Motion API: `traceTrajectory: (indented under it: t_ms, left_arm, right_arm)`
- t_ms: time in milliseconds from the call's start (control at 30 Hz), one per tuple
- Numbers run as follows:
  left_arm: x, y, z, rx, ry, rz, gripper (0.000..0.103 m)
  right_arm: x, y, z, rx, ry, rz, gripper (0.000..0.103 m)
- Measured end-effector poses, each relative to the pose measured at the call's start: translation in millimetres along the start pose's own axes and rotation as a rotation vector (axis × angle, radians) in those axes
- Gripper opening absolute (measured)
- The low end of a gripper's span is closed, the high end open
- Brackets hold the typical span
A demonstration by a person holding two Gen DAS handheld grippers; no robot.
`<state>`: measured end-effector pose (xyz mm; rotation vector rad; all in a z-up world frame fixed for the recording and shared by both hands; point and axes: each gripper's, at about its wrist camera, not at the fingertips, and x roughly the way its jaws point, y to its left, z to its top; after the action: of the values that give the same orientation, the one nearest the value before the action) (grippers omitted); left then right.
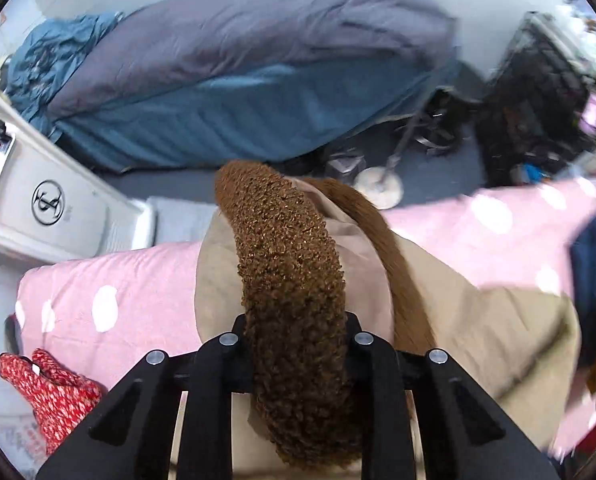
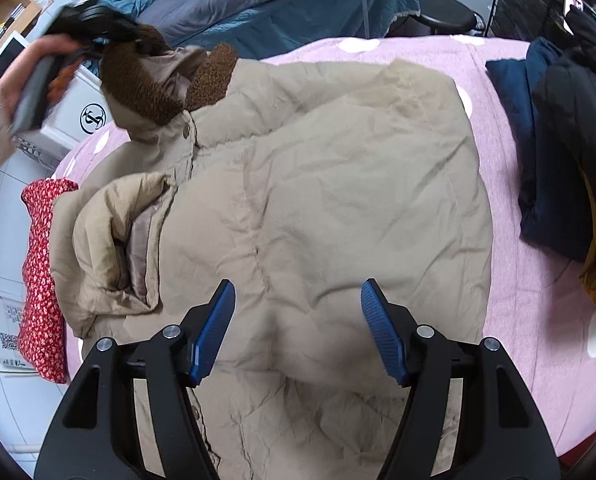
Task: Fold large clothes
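Note:
A large beige padded coat (image 2: 318,184) with a brown fleece hood trim (image 2: 145,96) lies on a pink dotted sheet (image 2: 510,280). My left gripper (image 1: 298,344) is shut on the brown fleece trim (image 1: 285,264) and holds the hood lifted above the coat; it also shows in the right wrist view (image 2: 97,28) at the upper left. My right gripper (image 2: 298,328) is open, its blue pads (image 2: 213,328) hovering just over the coat's lower body, holding nothing. A folded sleeve (image 2: 109,240) lies on the coat's left side.
Dark navy and black clothes (image 2: 558,152) are piled at the sheet's right. A red patterned garment (image 2: 41,280) hangs off the left edge. A white appliance (image 1: 49,208) stands left; a blue-grey covered bed (image 1: 237,80) and black rack (image 1: 538,92) lie beyond.

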<state>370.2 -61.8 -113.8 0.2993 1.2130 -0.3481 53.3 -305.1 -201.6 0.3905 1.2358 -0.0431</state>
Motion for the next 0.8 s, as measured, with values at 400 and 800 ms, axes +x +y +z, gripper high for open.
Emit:
traceTrajectory:
  t_ms: [400, 800]
  left_arm:
    - [-49, 6, -212, 0.086, -0.017, -0.039, 0.020]
    - [-41, 7, -221, -0.020, -0.040, -0.040, 0.020]
  right_arm:
    - [0, 11, 13, -0.048, 0.004, 0.045, 0.066]
    - [30, 84, 161, -0.009, -0.003, 0.288, 0.066]
